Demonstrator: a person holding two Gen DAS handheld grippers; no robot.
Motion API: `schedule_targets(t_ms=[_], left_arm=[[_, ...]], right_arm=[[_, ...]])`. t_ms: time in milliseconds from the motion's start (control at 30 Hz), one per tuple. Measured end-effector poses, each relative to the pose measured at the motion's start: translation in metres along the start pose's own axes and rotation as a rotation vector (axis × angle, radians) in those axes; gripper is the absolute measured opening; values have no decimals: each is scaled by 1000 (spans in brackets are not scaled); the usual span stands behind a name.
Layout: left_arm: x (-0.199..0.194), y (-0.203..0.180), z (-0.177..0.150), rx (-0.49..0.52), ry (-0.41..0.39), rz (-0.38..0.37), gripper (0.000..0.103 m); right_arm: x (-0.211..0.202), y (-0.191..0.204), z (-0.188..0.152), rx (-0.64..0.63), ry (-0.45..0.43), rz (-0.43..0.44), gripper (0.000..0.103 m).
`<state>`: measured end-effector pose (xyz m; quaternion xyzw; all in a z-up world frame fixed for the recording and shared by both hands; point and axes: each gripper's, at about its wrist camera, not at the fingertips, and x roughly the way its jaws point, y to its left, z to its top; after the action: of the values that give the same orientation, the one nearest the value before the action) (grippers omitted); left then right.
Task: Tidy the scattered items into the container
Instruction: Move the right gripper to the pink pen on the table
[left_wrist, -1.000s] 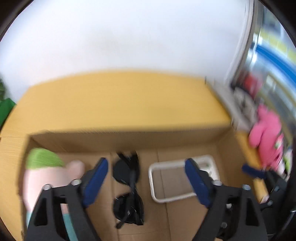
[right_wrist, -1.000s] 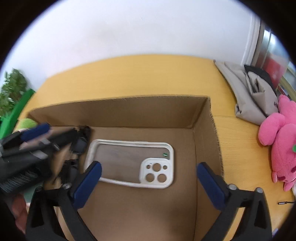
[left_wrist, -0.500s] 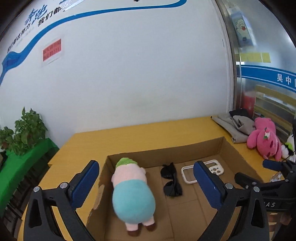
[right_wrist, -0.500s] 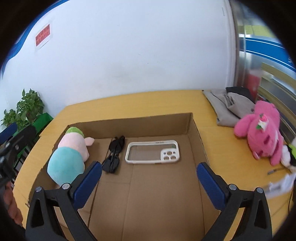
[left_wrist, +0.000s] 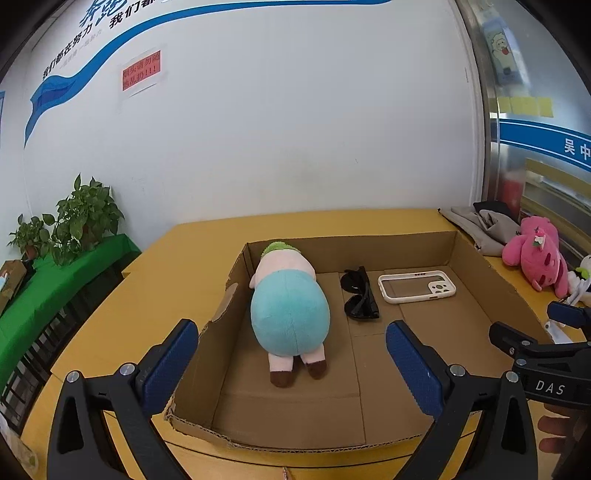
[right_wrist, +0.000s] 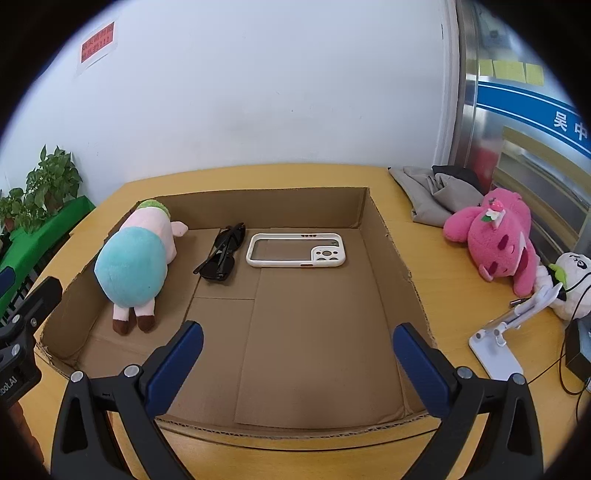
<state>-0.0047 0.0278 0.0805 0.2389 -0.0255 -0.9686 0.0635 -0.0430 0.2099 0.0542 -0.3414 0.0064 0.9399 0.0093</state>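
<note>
A shallow open cardboard box (left_wrist: 476, 280) (right_wrist: 388, 243) lies on the yellow table. Inside it lie a teal and pink plush pig (left_wrist: 288, 306) (right_wrist: 135, 262), black sunglasses (left_wrist: 358, 295) (right_wrist: 221, 254) and a white phone case (left_wrist: 415, 287) (right_wrist: 295, 250). My left gripper (left_wrist: 291, 362) is open and empty, held above the box's near edge. My right gripper (right_wrist: 299, 362) is open and empty, also above the near edge. The right gripper's body shows at the right in the left wrist view (left_wrist: 535, 350).
A pink plush toy (right_wrist: 498, 236) (left_wrist: 535, 258), a white plush (right_wrist: 569, 280) and grey clothing (right_wrist: 432, 192) lie on the table right of the box. A white phone stand (right_wrist: 506, 332) and black cables sit near the right edge. Potted plants (left_wrist: 74, 218) stand at the left.
Both grippers have pulled back and up from inside the box to above its near edge. The plush pig, sunglasses and phone case stay in the box.
</note>
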Motion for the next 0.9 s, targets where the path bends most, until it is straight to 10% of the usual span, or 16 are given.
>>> schedule_targets(t_ms=[900], left_arm=[[-6, 16, -22, -47, 76, -18, 103]], right_arm=[[-14, 7, -19, -27, 18, 31, 102]])
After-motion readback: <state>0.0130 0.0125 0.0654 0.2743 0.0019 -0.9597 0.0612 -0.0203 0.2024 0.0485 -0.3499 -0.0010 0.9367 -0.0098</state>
